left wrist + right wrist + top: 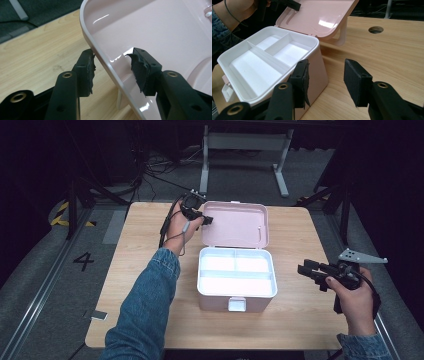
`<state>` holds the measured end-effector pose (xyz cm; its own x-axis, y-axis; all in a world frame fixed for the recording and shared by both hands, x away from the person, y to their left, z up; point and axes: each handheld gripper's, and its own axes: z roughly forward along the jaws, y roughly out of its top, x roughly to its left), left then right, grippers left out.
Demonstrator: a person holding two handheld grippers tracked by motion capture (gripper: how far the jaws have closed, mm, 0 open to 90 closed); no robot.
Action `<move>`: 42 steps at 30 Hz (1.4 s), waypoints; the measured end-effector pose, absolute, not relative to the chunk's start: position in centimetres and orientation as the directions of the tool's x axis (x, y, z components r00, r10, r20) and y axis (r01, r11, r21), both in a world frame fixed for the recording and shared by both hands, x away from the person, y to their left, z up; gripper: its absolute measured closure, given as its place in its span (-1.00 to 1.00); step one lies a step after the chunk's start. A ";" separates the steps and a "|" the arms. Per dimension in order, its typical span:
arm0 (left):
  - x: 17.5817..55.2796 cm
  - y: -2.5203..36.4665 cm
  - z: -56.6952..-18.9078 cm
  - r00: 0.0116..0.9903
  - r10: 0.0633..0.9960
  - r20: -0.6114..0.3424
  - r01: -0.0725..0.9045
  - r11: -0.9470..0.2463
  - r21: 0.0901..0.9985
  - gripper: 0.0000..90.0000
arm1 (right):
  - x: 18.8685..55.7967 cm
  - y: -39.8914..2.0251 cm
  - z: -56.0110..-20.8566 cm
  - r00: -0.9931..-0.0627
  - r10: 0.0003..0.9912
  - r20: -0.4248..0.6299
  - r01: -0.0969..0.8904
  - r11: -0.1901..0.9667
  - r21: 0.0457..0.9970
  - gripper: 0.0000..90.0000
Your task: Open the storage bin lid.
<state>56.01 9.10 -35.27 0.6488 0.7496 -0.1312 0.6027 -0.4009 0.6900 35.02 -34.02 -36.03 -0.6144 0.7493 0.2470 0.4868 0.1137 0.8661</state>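
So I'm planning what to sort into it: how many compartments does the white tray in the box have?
3. Two small ones side by side at the back, left and right, and one long one across the front. Nothing seems hidden.

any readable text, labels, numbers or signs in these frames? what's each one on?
"4": a single black digit painted on the grey floor, left of the light wooden table.
Black and yellow hazard stripes on the floor farther back: a marking, no words.
The pink plastic box, its open pink lid and white tray carry no lettering.
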 end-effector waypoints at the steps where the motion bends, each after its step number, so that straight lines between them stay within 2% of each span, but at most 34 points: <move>1: 56.0 9.1 -35.3 0.649 0.750 -0.131 0.603 -0.401 0.690 0.20 | 35.0 -34.0 -36.0 -0.614 0.749 0.247 0.487 0.114 0.866 0.26; 5: 56.1 9.2 -35.8 0.642 0.750 -0.156 0.619 -0.388 0.683 0.19 | 35.1 -34.0 -36.2 -0.611 0.752 0.246 0.490 0.115 0.864 0.26; 15: 56.1 8.9 -37.3 0.635 0.762 -0.128 0.634 -0.419 0.650 0.12 | 35.1 -33.8 -36.3 -0.602 0.761 0.243 0.496 0.119 0.860 0.26; 23: 56.1 9.2 -37.8 0.639 0.755 -0.146 0.644 -0.422 0.638 0.11 | 35.2 -33.9 -36.4 -0.593 0.771 0.231 0.498 0.125 0.858 0.25; 29: 55.1 9.5 -36.4 0.643 0.755 -0.130 0.608 -0.400 0.686 0.03 | 35.3 -33.8 -36.5 -0.592 0.771 0.233 0.502 0.127 0.856 0.25; 36: 53.1 9.8 -34.5 0.685 0.721 -0.101 0.557 -0.430 0.711 0.00 | 35.5 -33.4 -36.8 -0.587 0.782 0.209 0.505 0.152 0.850 0.22; 42: 49.7 10.9 -31.8 0.719 0.693 -0.060 0.483 -0.435 0.760 -0.02 | 35.9 -33.5 -36.6 -0.588 0.781 0.211 0.505 0.150 0.850 0.21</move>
<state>49.70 10.94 -31.77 0.7185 0.6929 -0.0604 0.4833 -0.4350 0.7598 35.90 -33.49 -36.61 -0.5878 0.7809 0.2115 0.5047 0.1497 0.8502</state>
